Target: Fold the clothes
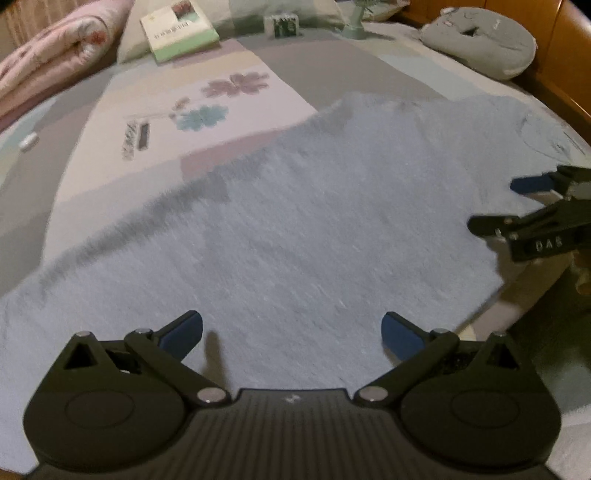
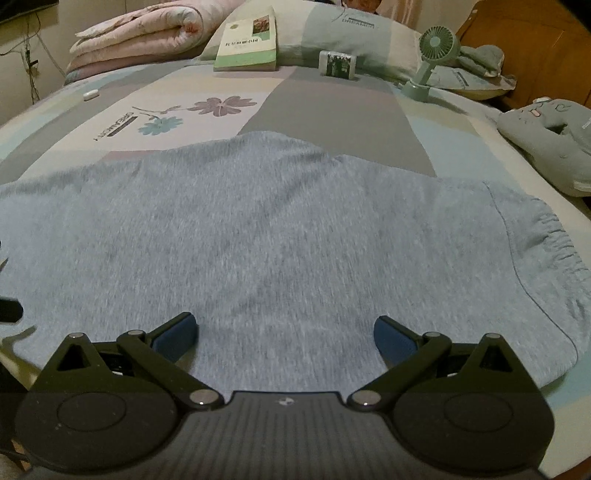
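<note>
I had both the left gripper point(image 1: 291, 332) and right gripper point(image 2: 284, 334) spread wide and empty over the grey-blue garment point(image 2: 277, 236), which lay flat on the bed point(image 2: 332, 110), no fold apparently made.

Dim, warm indoor light; the left wrist view smears with motion blur across the grey garment point(image 1: 295, 221), the right view stays sharper, both edges bowing.

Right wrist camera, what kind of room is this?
Most likely a bedroom: a patterned bedsheet under the blue garment, a pillow and a rolled quilt behind it.
</note>
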`<state>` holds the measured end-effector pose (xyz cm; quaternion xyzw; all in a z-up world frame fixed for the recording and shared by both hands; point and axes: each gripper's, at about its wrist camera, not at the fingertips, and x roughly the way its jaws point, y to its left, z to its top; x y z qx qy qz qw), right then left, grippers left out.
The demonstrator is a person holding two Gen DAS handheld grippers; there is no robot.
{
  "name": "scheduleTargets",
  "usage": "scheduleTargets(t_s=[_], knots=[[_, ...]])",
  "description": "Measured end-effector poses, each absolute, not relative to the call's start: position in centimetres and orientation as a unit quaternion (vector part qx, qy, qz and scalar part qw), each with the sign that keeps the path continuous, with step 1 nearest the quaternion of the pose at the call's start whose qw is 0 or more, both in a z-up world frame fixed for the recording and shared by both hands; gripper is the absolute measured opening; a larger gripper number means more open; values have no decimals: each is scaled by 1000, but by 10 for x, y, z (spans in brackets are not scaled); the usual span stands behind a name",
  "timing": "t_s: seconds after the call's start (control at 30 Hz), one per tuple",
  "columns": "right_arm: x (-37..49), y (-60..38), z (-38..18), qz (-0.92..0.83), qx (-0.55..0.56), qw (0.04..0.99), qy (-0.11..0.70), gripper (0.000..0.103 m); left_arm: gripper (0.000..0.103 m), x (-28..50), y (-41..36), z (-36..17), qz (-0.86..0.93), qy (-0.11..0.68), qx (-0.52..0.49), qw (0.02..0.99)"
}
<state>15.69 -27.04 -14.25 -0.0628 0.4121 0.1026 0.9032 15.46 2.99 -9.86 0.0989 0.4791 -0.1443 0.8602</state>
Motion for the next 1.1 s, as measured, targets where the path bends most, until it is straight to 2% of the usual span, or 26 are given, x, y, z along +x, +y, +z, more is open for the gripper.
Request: scheduleTargets(t_s=[0.13,0.27,0.47,0.63,0.77,0.9,1.1], knots=[[152,-270,-143,101,-62,903,412,103,102,152,31,-107,-155,491,90,852],[153,-271,-136,97,-47,901,421,103,102,151,54,-80,-165,472,86,862],[143,-276,-115,101,0,910,401,103,102,157,151,-44,-85,447,97,885],[142,-262,-106,111,11,907,406,103,102,168,243,-62,-43,476,-5,878],[138,-243,-103,143,20,899,413,103,102,161,278,-88,-40,491,-69,867],[137,-225,-107,154,8,893,424,103,102,147,287,-105,-23,494,-56,867],[138,-200,-107,161,-16,888,429,103,102,134,296,-93,4,470,-16,882]])
